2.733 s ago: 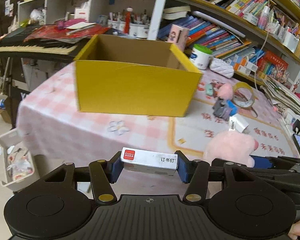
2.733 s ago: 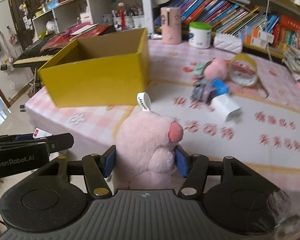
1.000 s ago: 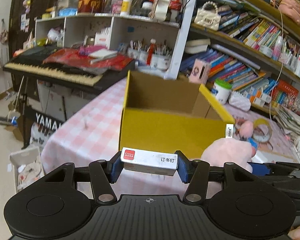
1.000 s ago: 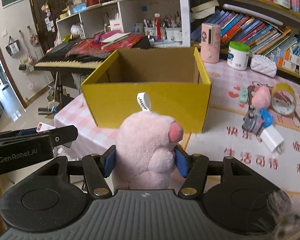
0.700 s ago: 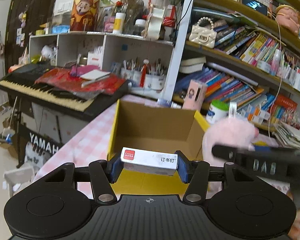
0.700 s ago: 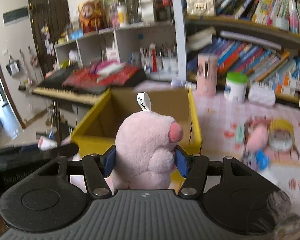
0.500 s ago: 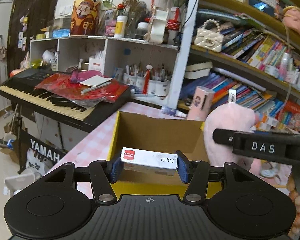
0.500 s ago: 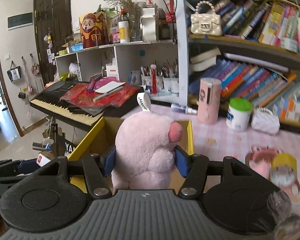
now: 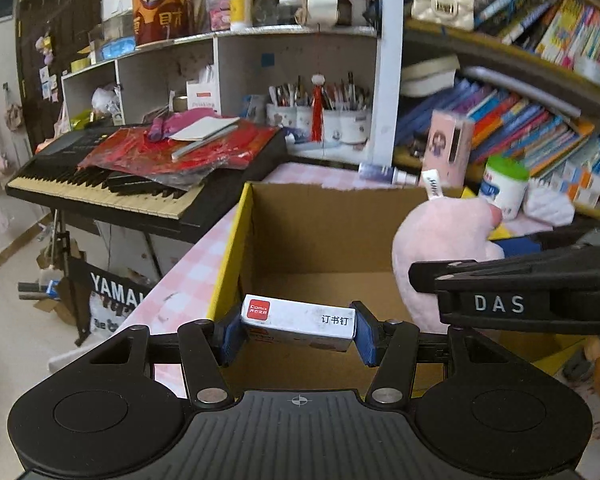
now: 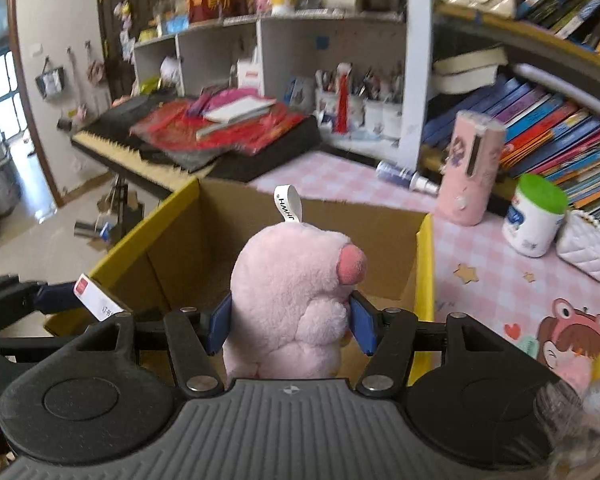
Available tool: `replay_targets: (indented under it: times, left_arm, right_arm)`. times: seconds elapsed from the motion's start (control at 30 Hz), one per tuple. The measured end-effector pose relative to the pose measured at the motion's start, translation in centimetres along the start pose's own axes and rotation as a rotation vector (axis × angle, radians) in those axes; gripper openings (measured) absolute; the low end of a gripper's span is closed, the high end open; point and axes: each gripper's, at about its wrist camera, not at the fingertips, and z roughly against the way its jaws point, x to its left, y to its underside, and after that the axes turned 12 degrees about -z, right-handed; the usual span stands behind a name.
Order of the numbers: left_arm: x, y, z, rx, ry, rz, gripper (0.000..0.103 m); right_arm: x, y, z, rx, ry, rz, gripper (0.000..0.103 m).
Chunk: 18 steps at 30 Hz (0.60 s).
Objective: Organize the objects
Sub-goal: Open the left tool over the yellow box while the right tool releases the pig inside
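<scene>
My left gripper is shut on a white staple box with a red label, held over the near edge of the open yellow cardboard box. My right gripper is shut on a pink plush pig with a white tag, held over the same yellow box. In the left wrist view the plush pig hangs over the box's right side. In the right wrist view the staple box shows at the left. The box floor that I can see is bare.
The box stands on a pink checked tablecloth. A pink cylinder, a white jar with a green lid and a white quilted pouch stand behind it. A keyboard with red papers is at the left. Bookshelves line the back.
Both grippers have risen and moved forward from the table's front edge to above the yellow box. Each keeps hold of its object. The plush pig now hangs over the box opening.
</scene>
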Motion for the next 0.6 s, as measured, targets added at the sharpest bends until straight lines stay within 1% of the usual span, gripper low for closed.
replay_targets:
  times: [0.1,0.17,0.2,0.27,0.43,0.6]
  left_arm:
    - [-0.4,0.1,-0.9,0.033,-0.009,-0.025,0.053]
    - [-0.8,0.1,-1.3,0.045,-0.011,-0.052,0.053]
    - [-1.2,0.2,-1.4,0.048,-0.016,-0.074,0.053]
    - [-1.4,0.2,-1.5,0.046,-0.021,-0.081,0.053]
    - [-1.4,0.1,-1.6,0.049,-0.027,-0.085,0.053]
    - [-1.4,0.1,-1.6,0.050,-0.034,-0.084,0.055]
  right_arm:
    - [0.0,-0.1,-1.5,0.043,-0.006,0.030,0.058]
    - [0.0,-0.2,-2.6,0.090,-0.011,0.043,0.058]
    - [0.0,-0.2,-3.2,0.118,-0.014,0.047,0.058]
    - [0.0,0.0,-4.0,0.160,-0.016,0.057,0.058]
    - [-0.3,-0.2,-5.3,0.199,-0.023,0.044,0.058]
    - [-0.2,-0.4,-5.5,0.223,-0.030,0.043,0.060]
